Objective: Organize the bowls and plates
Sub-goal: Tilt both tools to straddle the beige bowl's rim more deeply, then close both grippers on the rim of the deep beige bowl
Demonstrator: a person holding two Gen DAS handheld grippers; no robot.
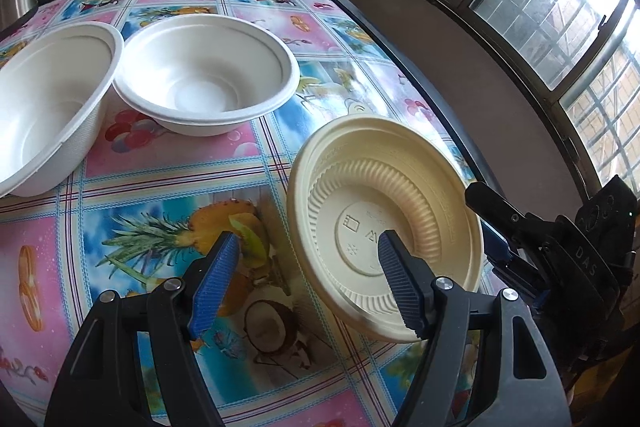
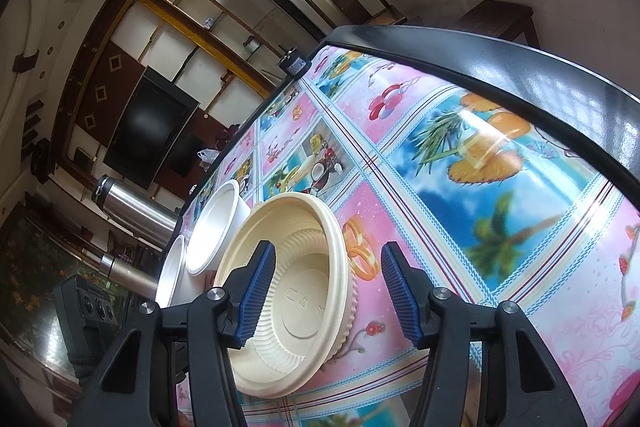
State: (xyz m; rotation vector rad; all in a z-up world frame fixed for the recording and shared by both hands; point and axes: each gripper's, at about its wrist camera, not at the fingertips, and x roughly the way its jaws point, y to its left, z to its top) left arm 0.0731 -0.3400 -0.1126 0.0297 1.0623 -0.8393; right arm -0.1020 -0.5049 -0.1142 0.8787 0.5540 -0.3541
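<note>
Plates first: the cream plate stack (image 1: pixel 384 227) sits tilted near the right edge of the table (image 1: pixel 160 187), its right side raised and its ribbed inside facing us, and the right-wrist view shows more than one cream piece nested there. Our right gripper (image 2: pixel 326 291) straddles that raised rim with fingers spread, one pad inside the stack and the other outside over the cloth; in the left-wrist view its black finger shows just past the plate's right edge. We cannot tell whether either pad already touches the rim. Our left gripper (image 1: pixel 308 275) hovers just in front with fingers spread wide, holding nothing; its right pad (image 1: pixel 400 291) overlaps the plate's centre in view, but contact is unclear.

Farther off on the left, two white bowls (image 1: pixel 206 75) stand upright, rims touching or nearly so; the left bowl (image 1: pixel 44 107) is cut off by the frame.

We judge the step in hand to be gripping the cream stack at its rim. To do it well we should seat the rim deep between the right pads before closing, so every nested piece is caught and none slips out. The plastic looks thin and light, so a gentle squeeze suits it. We should level the stack as we lift, and keep the left gripper clear of the plate face unless we need it to steady the low side
</note>
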